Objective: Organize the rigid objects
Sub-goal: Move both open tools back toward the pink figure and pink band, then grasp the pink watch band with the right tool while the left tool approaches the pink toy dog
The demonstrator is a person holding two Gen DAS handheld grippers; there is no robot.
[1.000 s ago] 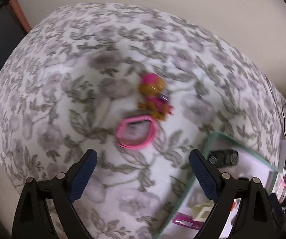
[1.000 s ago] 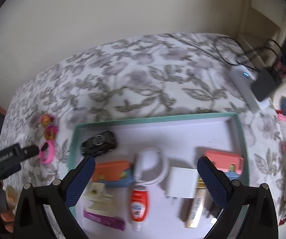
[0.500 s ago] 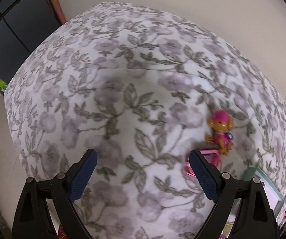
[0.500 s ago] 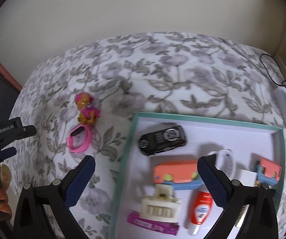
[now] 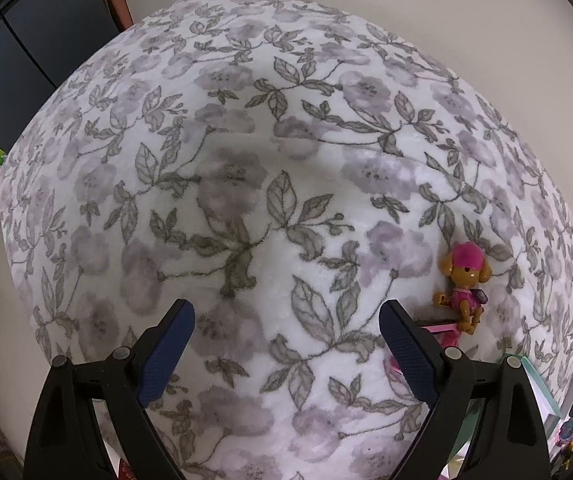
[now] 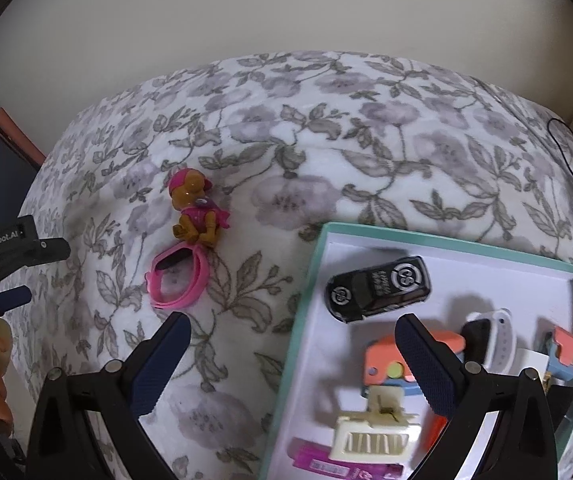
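While both claws, the left claw (image 5: 286, 344) and right claw (image 6: 290, 356), hang open and empty, the dog figure (image 6: 196, 210) and pink band (image 6: 178, 280) lie on the bed (image 6: 366, 152) beside the tray (image 6: 306, 320); approach squarely, grip firmly.

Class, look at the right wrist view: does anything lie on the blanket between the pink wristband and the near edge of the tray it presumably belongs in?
Nothing visible does. The pink wristband lies beside the toy dog, and only bare flowered blanket separates it from the tray. Just inside that edge sits a black toy car.
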